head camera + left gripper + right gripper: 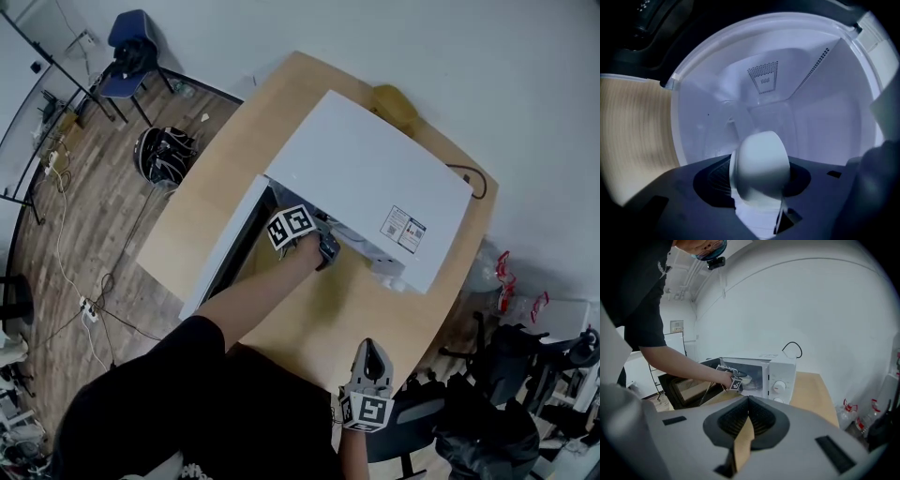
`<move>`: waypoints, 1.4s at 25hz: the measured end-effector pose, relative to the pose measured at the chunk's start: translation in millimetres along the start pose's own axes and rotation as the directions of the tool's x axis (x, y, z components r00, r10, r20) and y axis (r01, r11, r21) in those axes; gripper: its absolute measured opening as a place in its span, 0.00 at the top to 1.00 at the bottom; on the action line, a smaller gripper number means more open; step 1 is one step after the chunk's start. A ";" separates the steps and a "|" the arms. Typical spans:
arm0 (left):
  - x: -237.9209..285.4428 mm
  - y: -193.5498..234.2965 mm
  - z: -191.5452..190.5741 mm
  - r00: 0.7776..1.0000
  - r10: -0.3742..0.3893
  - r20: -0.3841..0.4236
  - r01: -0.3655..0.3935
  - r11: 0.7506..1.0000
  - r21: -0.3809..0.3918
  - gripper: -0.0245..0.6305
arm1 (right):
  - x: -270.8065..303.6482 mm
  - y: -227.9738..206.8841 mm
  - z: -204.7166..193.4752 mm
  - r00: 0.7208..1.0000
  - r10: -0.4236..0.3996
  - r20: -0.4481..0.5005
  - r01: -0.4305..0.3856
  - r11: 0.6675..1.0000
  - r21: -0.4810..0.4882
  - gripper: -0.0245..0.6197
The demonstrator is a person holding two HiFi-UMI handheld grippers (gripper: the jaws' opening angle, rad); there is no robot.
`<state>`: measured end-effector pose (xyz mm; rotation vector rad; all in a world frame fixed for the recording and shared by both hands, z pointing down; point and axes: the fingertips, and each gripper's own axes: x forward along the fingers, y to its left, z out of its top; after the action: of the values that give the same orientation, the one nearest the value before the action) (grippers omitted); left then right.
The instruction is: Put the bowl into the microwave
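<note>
Bowl [759,164] in the microwave [375,178], microwave on the table [206,197], door [220,253] at its left.

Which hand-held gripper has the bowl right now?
The left hand-held gripper, reaching into the microwave, is clamped on the white bowl. The right hand-held gripper is shut, empty and outside it.
</note>
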<state>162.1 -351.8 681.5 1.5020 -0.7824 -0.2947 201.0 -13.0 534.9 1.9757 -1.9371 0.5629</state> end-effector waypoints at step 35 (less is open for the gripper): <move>2.7 4.0 30.1 0.987 0.154 0.041 -0.159 0.958 0.239 0.56 | -6.0 11.6 -21.6 1.000 0.002 -0.023 0.000 0.997 0.074 0.87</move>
<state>144.3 -376.5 682.6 1.6554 -0.9767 -0.0990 188.2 2.4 550.3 2.0039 -1.9297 0.6631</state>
